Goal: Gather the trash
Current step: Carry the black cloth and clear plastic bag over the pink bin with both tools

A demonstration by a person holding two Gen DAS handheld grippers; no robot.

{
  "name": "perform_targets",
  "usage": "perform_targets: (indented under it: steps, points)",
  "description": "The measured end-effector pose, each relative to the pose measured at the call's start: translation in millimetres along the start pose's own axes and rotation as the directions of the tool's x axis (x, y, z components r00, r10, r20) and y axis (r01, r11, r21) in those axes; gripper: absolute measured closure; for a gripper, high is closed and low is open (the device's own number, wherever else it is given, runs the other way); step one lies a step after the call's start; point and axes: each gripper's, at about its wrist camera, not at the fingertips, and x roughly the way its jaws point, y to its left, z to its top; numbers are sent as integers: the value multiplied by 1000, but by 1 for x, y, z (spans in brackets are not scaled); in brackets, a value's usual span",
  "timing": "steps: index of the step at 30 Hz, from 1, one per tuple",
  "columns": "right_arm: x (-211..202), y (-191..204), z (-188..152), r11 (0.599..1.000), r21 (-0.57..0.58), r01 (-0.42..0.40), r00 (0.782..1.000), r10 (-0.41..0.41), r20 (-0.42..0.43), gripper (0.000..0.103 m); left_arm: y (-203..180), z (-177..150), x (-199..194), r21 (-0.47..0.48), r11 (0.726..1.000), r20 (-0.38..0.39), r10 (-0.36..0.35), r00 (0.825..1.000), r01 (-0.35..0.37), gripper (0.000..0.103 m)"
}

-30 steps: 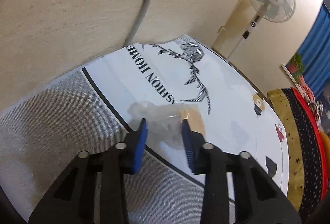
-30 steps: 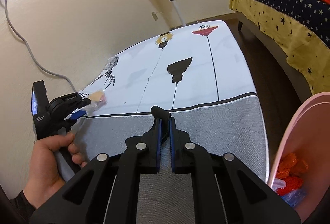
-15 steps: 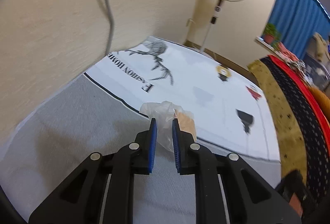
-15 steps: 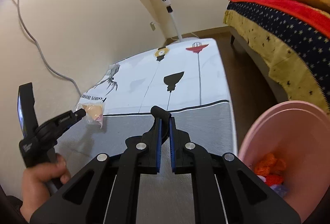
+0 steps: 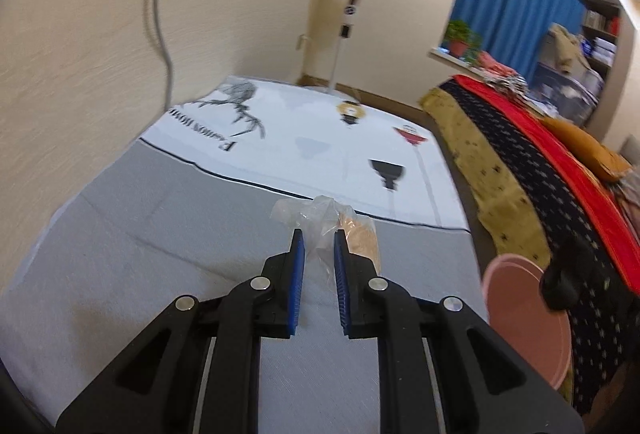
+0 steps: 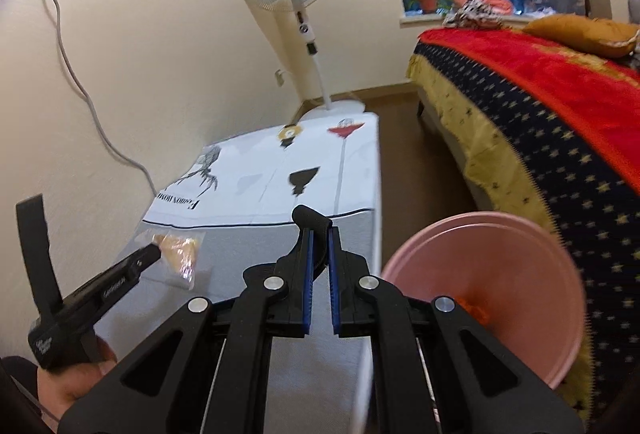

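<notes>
Above the grey end of the printed table cover [image 5: 168, 234], we hold a clear plastic wrapper [image 5: 320, 220] with something orange inside, pinched between the blue pads of our left gripper [image 5: 319, 240], whose jaws have just been closing on it. Our right gripper [image 6: 319, 234] is clamped on a black handle [image 6: 310, 217], carrying the pink bin [image 6: 520, 258] beside the table; orange scraps lie in it.

Black tool [image 5: 319, 238], blue pads [image 5: 298, 274]

Soft indoor light, fisheye-warped, slightly blurred
</notes>
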Motion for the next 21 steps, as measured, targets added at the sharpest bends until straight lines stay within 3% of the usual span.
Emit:
perform_targets:
  steps: [7, 21]
  points:
    - [-39, -21, -1, 998, 39, 58, 997, -60, 46, 96, -24, -24, -21, 59, 995, -5, -74, 997, 74, 88]
    - [-77, -41, -5, 989, 59, 135, 988, -139, 69, 96, -70, -43, -48, 186, 968, 11, -170, 985, 165, 88]
